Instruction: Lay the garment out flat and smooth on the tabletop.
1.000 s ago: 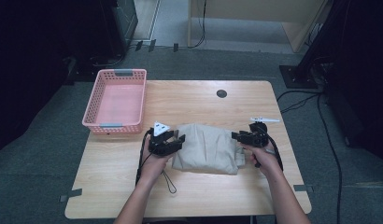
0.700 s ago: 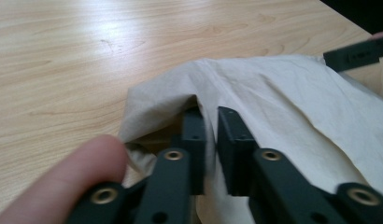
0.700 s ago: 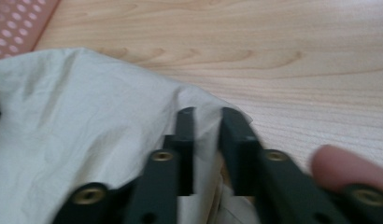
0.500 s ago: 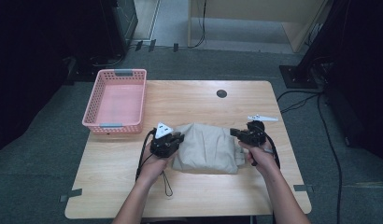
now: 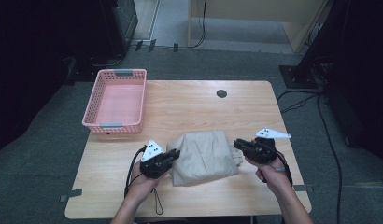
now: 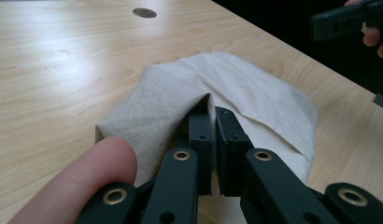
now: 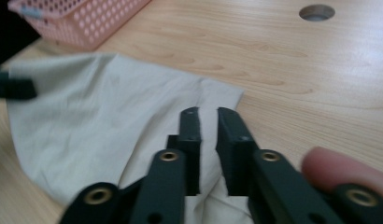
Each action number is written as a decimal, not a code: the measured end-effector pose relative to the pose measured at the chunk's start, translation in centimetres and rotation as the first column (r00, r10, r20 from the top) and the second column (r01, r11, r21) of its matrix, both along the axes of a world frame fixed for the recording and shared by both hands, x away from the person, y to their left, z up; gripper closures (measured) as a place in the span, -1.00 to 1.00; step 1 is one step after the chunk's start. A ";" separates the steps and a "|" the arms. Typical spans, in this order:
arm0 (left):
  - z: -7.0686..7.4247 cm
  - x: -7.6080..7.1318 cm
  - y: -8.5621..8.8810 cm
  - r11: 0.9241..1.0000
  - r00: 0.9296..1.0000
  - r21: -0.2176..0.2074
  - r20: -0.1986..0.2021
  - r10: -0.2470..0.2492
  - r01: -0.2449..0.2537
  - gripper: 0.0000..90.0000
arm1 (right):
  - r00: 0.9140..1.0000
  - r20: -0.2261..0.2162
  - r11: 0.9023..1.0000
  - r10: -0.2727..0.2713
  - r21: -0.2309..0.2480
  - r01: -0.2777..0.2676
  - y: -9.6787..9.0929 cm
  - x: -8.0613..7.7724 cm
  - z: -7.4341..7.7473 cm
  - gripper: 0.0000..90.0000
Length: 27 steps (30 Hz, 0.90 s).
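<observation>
While our left claw (image 6: 213, 122) pinches the beige cloth (image 5: 203, 156) at the desk's (image 5: 199, 105) near middle and our right claw (image 7: 207, 122), just reopening, straddles its other edge, we judge a fold underway, needing a firm right grip next.

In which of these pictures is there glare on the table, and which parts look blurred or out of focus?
High view: the table is evenly lit with no strong glare, and the room around it is very dark. Left gripper view: a bright sheen lies on the wood at the upper left; a finger at the bottom is soft. Right gripper view: the cloth and pink basket are slightly blurred.
</observation>
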<state>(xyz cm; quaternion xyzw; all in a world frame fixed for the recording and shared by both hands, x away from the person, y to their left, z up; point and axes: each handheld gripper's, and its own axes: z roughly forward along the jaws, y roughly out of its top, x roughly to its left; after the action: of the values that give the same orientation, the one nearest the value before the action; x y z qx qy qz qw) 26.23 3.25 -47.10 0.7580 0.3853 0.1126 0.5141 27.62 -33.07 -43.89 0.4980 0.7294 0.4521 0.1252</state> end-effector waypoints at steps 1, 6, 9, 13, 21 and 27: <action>-0.1 0.1 0.1 1.000 1.000 -0.005 -0.006 0.004 -0.004 0.93 | 0.999 -0.047 0.999 -0.013 0.045 0.015 -0.3 1.5 -0.3 0.52; -0.3 0.3 0.1 1.000 1.000 -0.009 -0.009 0.008 -0.008 0.92 | 0.986 -0.165 0.998 -0.006 0.066 0.017 0.7 5.7 -2.1 0.32; -0.3 0.4 0.1 1.000 1.000 -0.013 -0.010 0.008 -0.008 0.92 | 0.970 -0.243 0.994 -0.006 0.105 0.033 1.2 7.8 -3.3 0.24; -0.1 0.4 0.1 1.000 1.000 -0.009 -0.006 0.005 -0.005 0.92 | 0.955 -0.295 0.990 -0.013 0.129 0.053 1.6 9.1 -4.3 0.13; -0.1 0.4 0.0 1.000 1.000 -0.008 -0.008 0.003 -0.003 0.92 | 0.909 -0.417 0.972 0.023 0.223 0.078 2.1 11.0 -6.7 0.86; 0.0 0.3 0.3 1.000 1.000 -0.005 -0.006 0.003 -0.003 0.92 | 0.964 -0.247 0.981 0.096 0.190 -0.049 2.3 8.8 -4.0 1.00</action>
<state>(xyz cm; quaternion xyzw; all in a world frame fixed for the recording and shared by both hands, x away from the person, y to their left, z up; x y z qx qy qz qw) 26.52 3.55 -47.07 0.7564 0.3881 0.1100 0.5149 36.38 -30.82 -47.93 0.5342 0.7128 0.4533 -0.0325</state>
